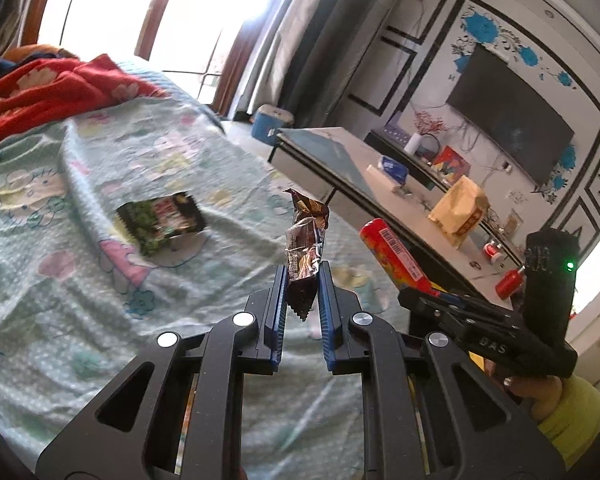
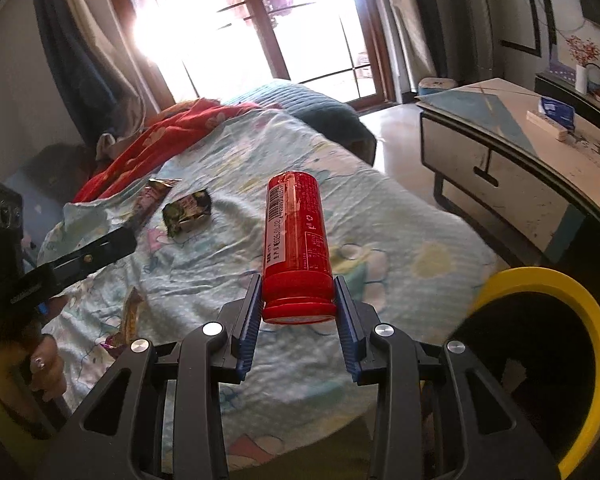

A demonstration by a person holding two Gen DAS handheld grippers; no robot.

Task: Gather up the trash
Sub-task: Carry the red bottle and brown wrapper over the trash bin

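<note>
**Op:** So, left claw [image 1: 303, 280] is pinching the wrapper [image 1: 305, 240] above the bed [image 1: 80, 280]. Floppy, crinkly, weightless.

**Bud:** Right?

**Op:** Right claw [image 2: 297, 300] clamps the tube [image 2: 296, 240] near its cap. Stiff, slick, held low.

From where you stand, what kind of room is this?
Most likely a lived-in bedroom or bed-sitting room: a bed with a cartoon-print quilt, a wall-mounted television above a low cabinet, and a big curtained window.
</note>
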